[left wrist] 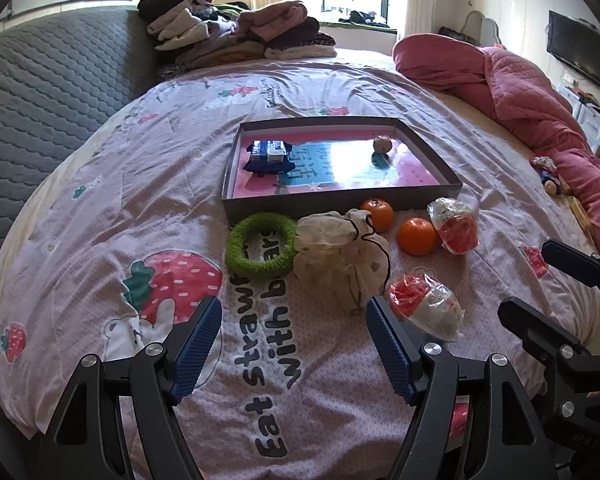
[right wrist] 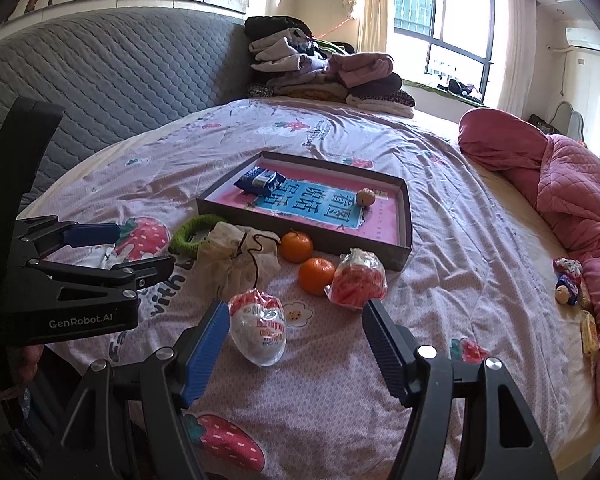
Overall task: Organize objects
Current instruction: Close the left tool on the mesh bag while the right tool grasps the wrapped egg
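A shallow grey tray (left wrist: 340, 198) (right wrist: 404, 256) lies on the bed and holds a blue snack packet (left wrist: 269, 155) (right wrist: 260, 181) and a small brown ball (left wrist: 382, 144) (right wrist: 366, 197). In front of it lie a green ring (left wrist: 260, 246) (right wrist: 189, 233), a beige drawstring pouch (left wrist: 340, 260) (right wrist: 236, 256), two oranges (left wrist: 417, 236) (right wrist: 317, 275) and two red-and-white wrapped snacks (left wrist: 424, 308) (right wrist: 260, 328). My left gripper (left wrist: 294, 344) (right wrist: 140, 250) is open and empty before the pouch. My right gripper (right wrist: 292, 340) (left wrist: 528, 280) is open, near one wrapped snack.
A pink quilt (left wrist: 540, 104) (right wrist: 572, 196) is bunched at the right. Folded clothes (left wrist: 236, 32) (right wrist: 324, 72) are stacked at the far end by the grey headboard (left wrist: 52, 92). Small wrapped sweets (right wrist: 570, 284) lie by the quilt.
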{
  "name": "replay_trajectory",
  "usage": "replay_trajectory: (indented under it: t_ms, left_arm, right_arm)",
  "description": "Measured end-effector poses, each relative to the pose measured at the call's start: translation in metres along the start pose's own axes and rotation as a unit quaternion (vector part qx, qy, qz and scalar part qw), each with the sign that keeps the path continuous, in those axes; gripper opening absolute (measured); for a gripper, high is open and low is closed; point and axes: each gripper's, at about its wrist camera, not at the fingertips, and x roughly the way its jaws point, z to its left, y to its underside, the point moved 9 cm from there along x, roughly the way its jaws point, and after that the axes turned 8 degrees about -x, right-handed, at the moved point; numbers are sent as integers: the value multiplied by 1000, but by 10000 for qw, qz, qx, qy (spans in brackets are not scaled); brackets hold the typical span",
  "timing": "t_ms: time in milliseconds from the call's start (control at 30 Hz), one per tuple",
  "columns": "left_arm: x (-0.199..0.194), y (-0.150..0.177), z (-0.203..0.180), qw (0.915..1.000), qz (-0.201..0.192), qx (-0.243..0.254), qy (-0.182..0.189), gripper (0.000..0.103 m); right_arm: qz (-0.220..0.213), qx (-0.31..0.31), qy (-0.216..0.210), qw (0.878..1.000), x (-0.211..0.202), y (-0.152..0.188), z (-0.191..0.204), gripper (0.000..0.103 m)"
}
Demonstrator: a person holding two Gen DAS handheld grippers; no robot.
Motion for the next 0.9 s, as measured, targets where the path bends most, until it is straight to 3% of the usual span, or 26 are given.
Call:
replay_trajectory:
  t_ms: [900]
  left_arm:
    - [23,13,-7,9997,239,-31,101,76]
  right_arm:
    - [50,70,-171,9998,14,16,2,68]
